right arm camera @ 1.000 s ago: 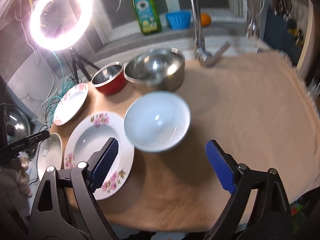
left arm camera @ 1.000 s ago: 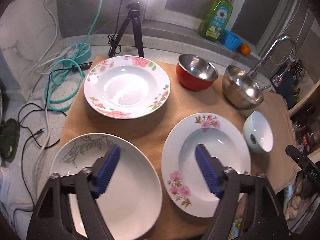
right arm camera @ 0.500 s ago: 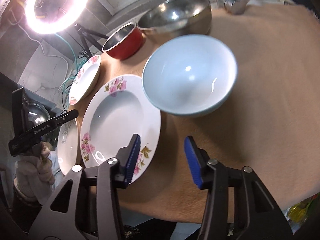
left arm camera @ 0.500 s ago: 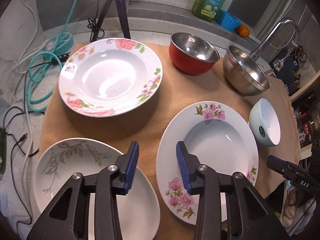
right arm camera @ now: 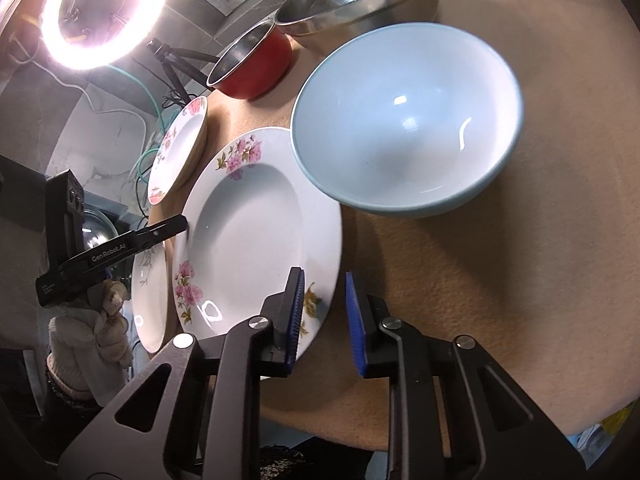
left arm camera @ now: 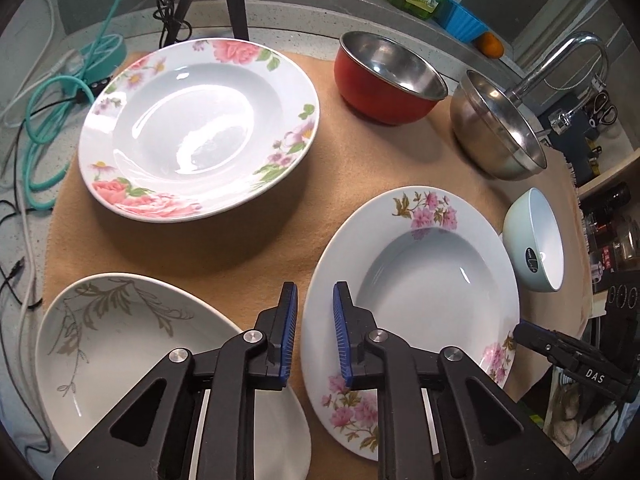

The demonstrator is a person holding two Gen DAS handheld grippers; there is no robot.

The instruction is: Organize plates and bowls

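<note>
Fingers of both grippers narrowly parted, empty: left gripper (left arm camera: 315, 334) and right gripper (right arm camera: 323, 318) flank pink-flower plate (left arm camera: 416, 280); blue bowl (right arm camera: 408, 120) beside.

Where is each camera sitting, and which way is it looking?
Left wrist: sits on the left gripper, looking down and forward at three plates and three bowls on the tan mat; its own two blue-padded fingers show.
Right wrist: sits on the right gripper, facing the light blue bowl; its own fingers, the left gripper and a gloved hand show.
Both see the pink-flowered plate, the red bowl and the steel bowl.
</note>
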